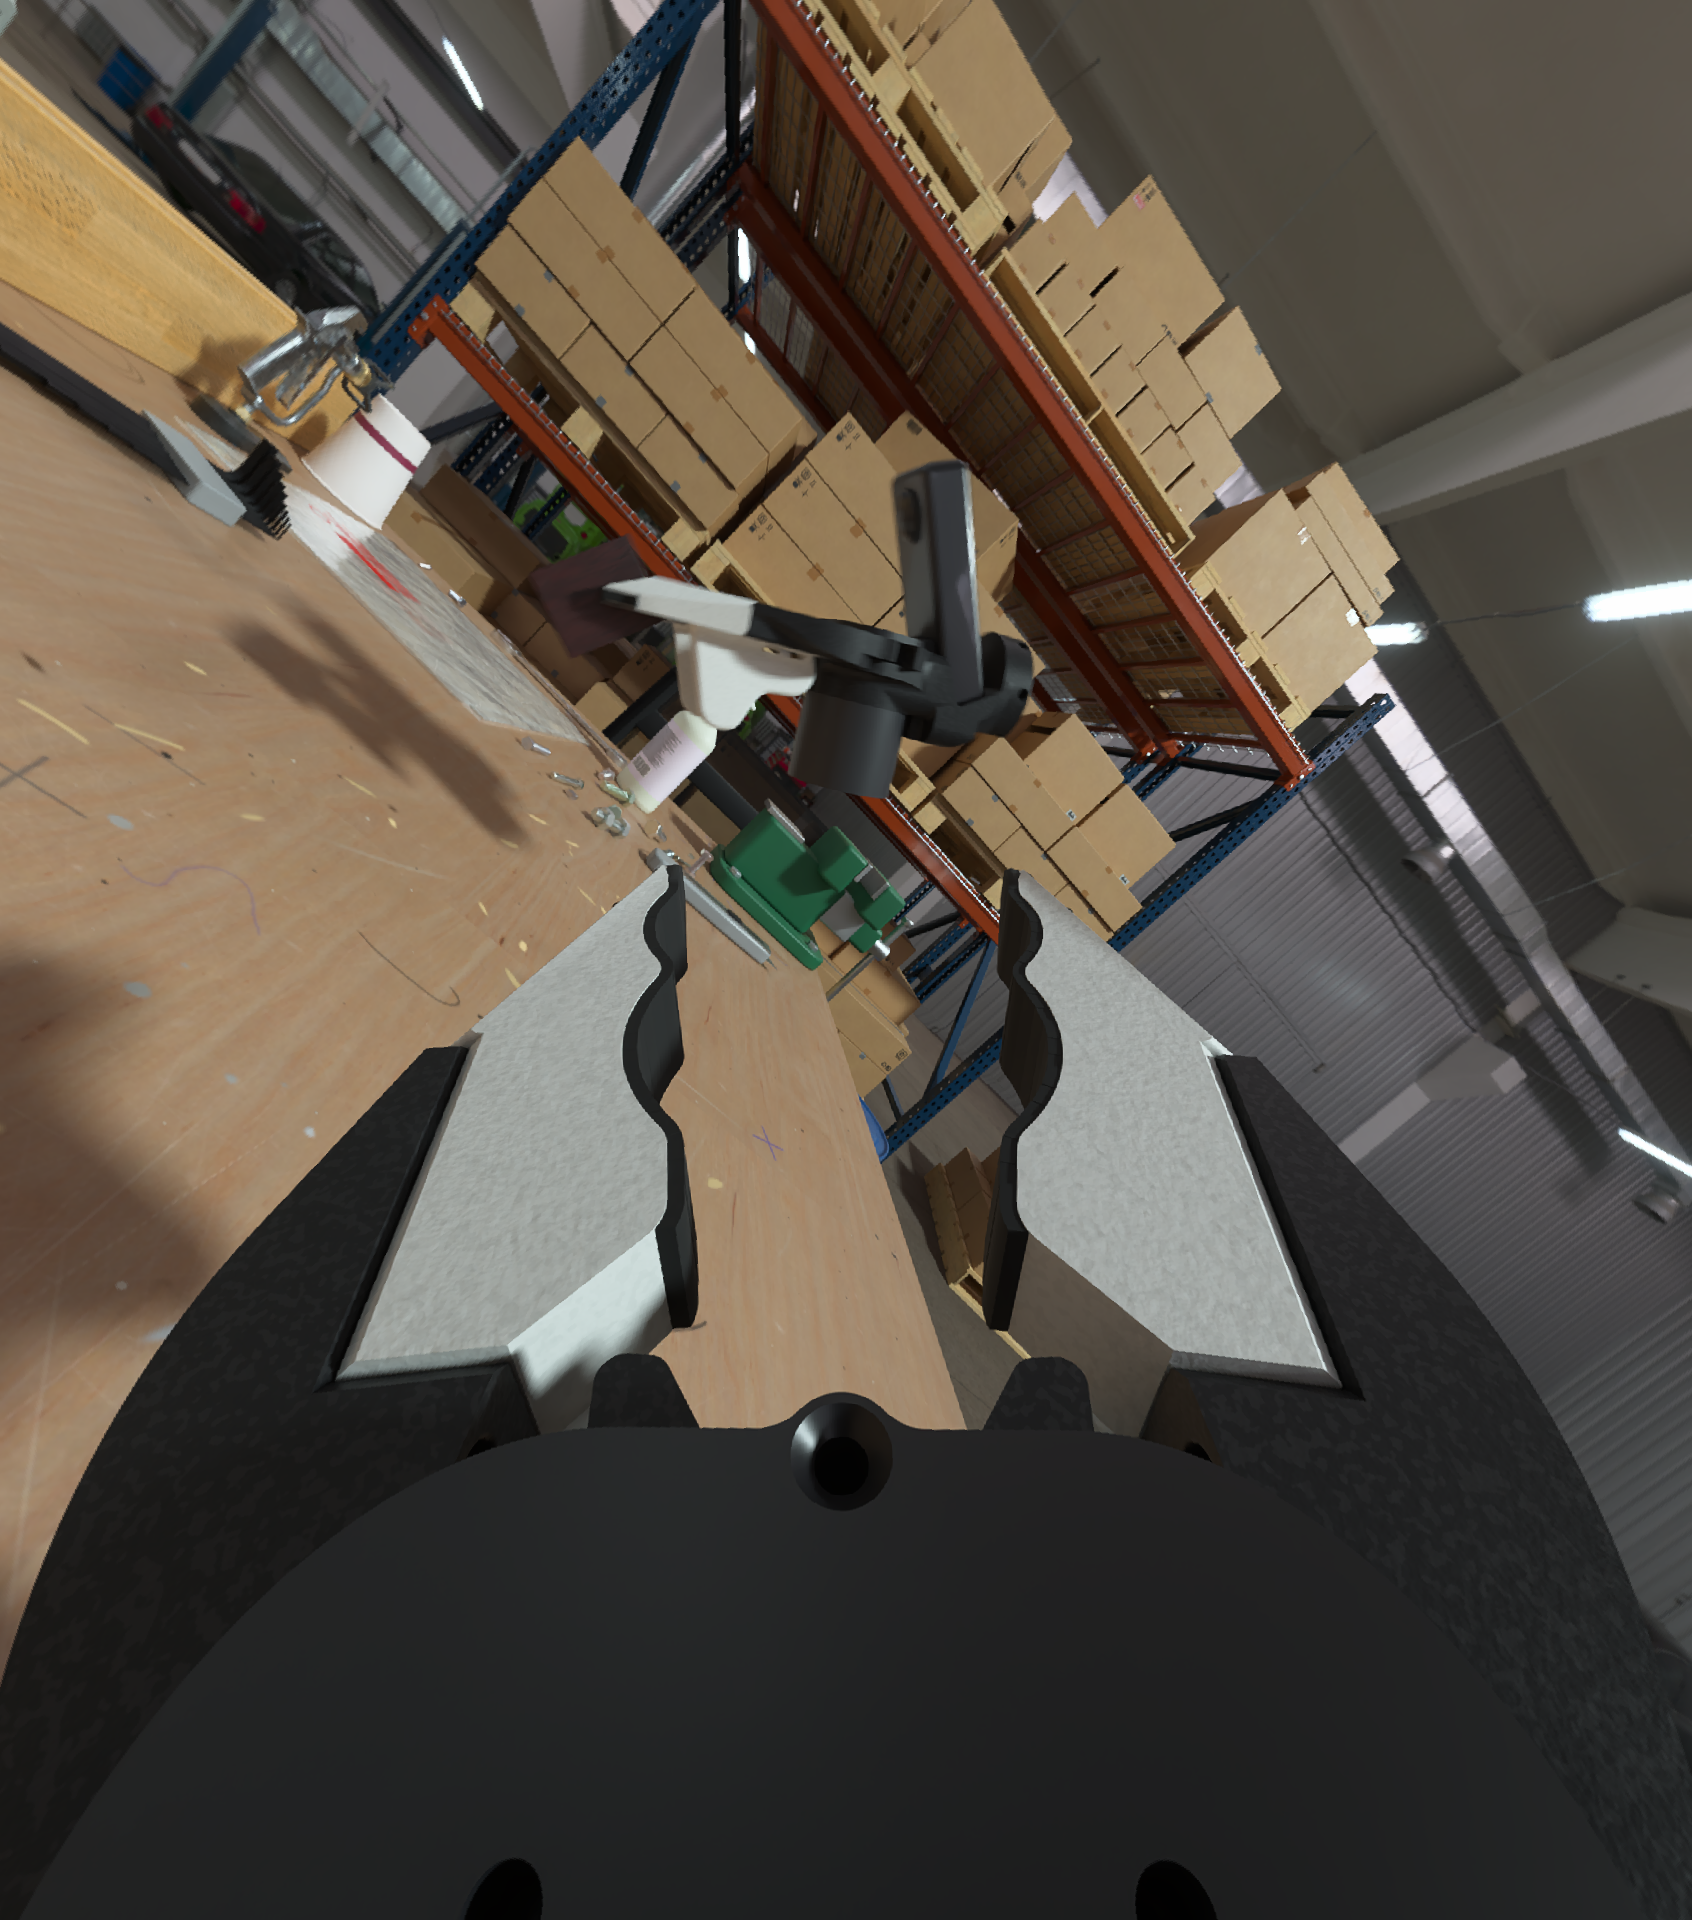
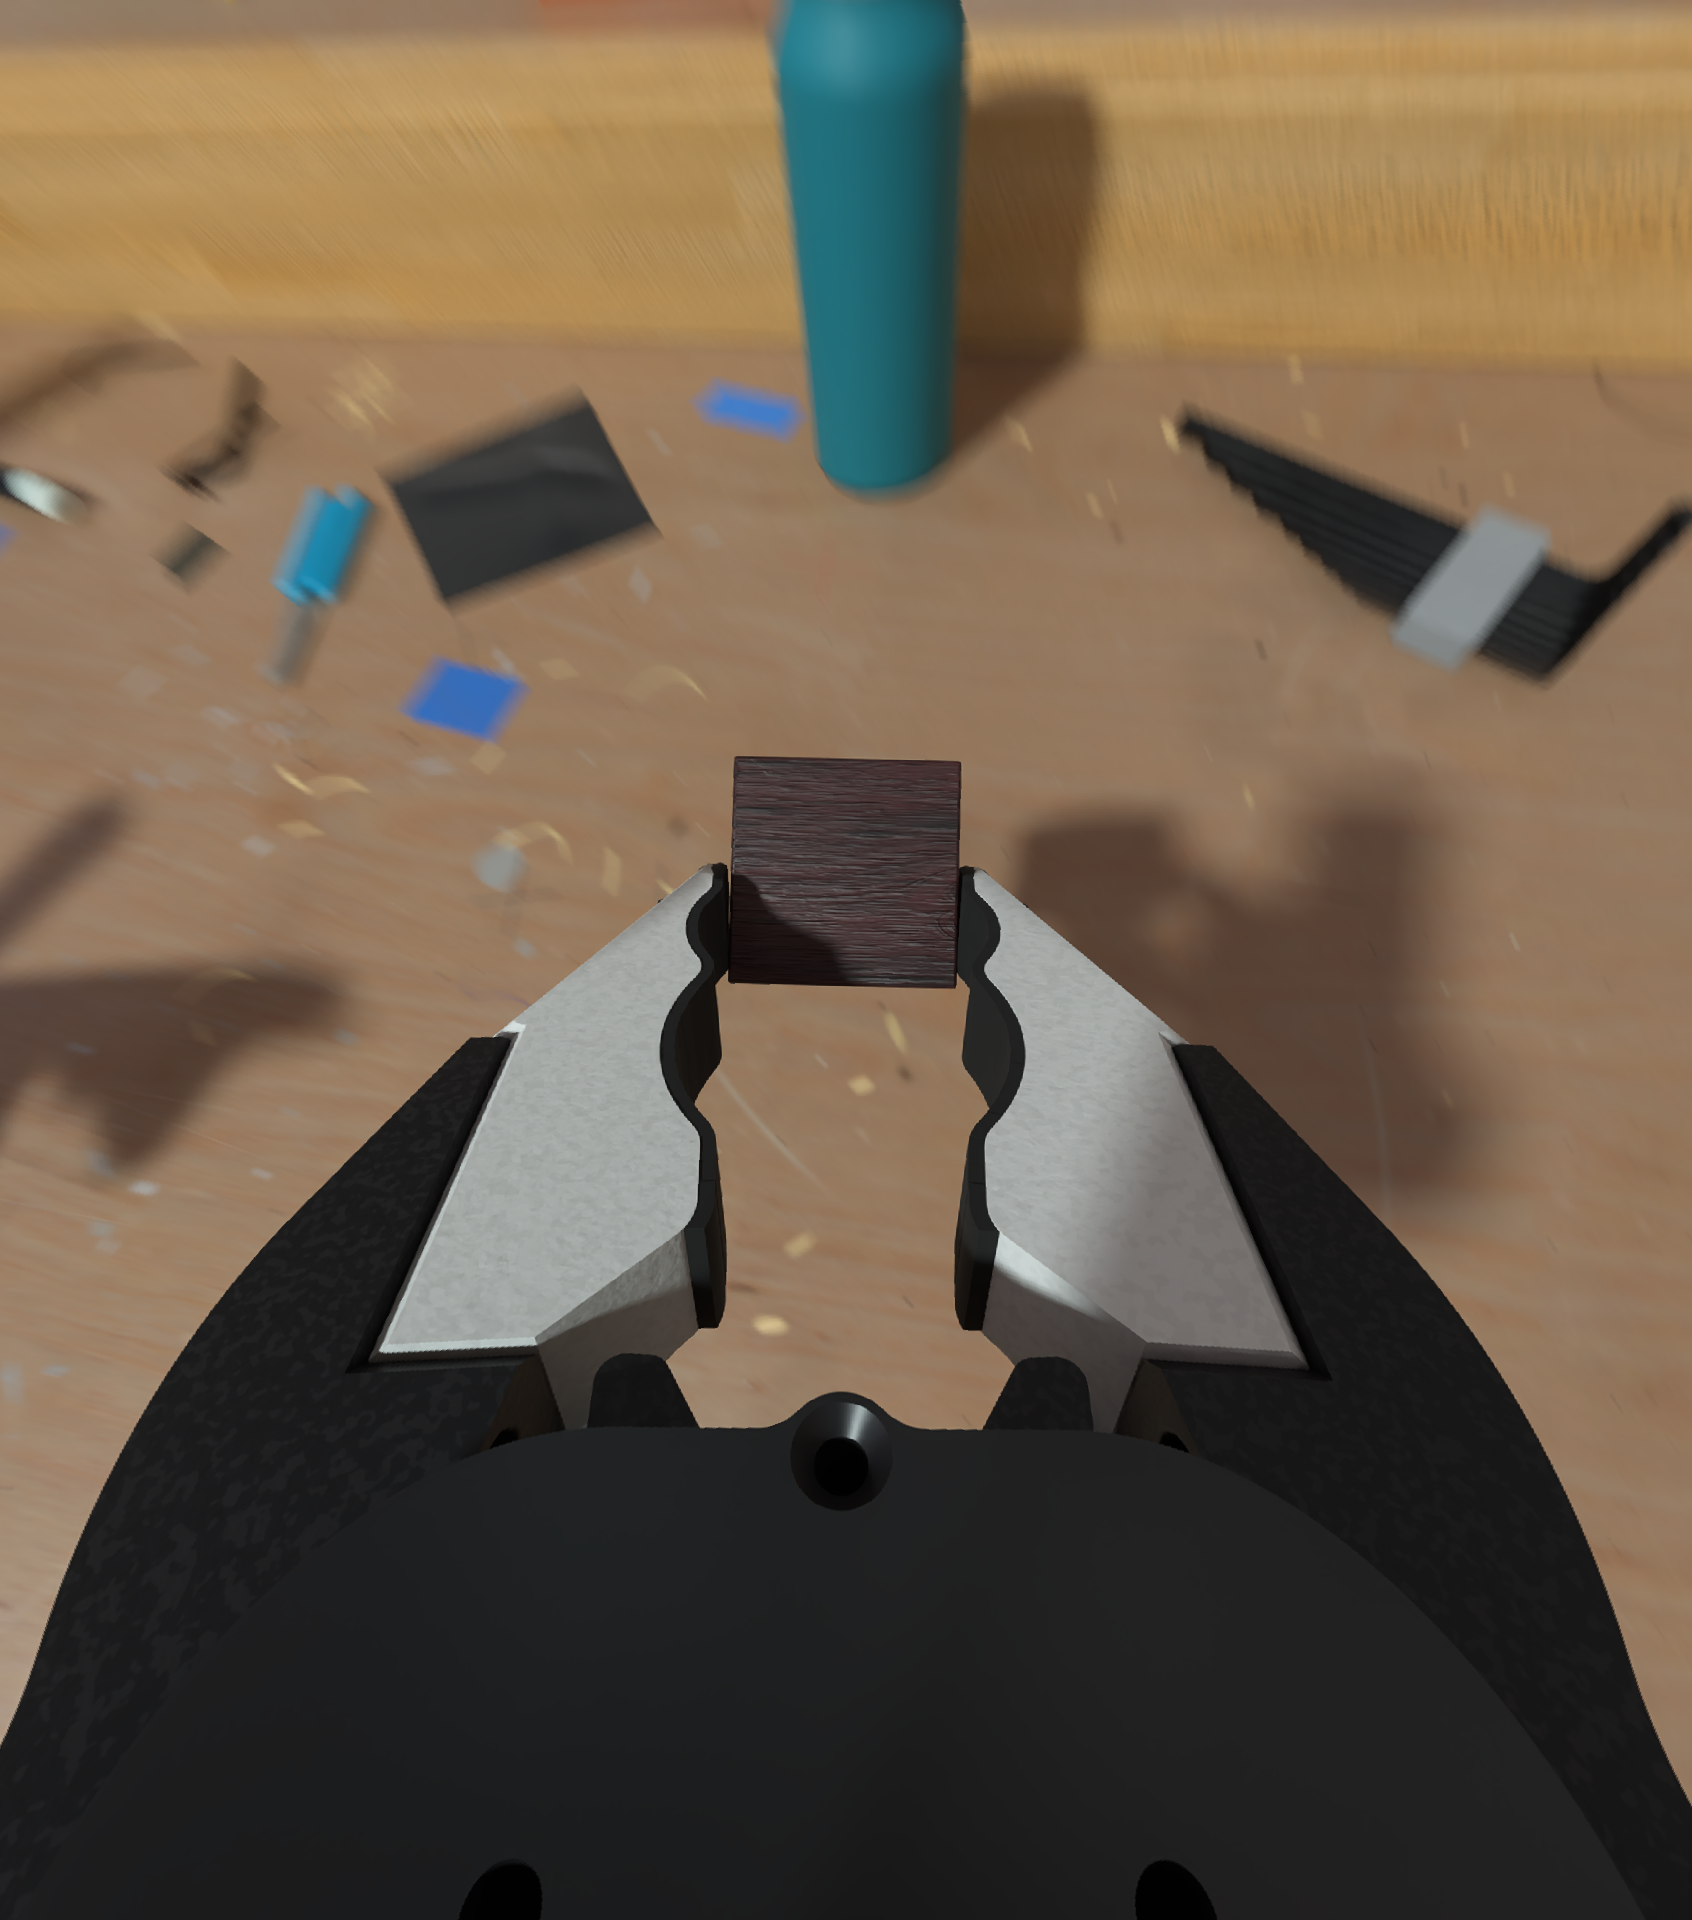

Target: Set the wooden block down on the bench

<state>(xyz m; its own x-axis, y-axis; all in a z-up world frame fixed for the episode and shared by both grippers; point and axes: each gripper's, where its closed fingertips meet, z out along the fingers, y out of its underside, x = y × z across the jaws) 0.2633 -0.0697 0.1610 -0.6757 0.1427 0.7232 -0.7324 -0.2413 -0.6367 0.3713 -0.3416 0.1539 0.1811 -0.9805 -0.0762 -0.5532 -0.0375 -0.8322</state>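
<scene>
Wooden block point(image 2: 844, 871): dark, pinched at the right claw point(image 2: 842, 906) tips, above the desk point(image 2: 1237, 1195).
Left claw point(image 1: 842, 914): released, empty (idle aside).
Risk: shallow tip grip; block may slip or tumble if released high.

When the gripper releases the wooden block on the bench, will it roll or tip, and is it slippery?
The block looks like a cube with flat faces, so it will probably sit still and not roll. Its grained wood seems matte, so it is likely not slippery. The right gripper pinches it only at the fingertips, so it might twist slightly on release.
</scene>
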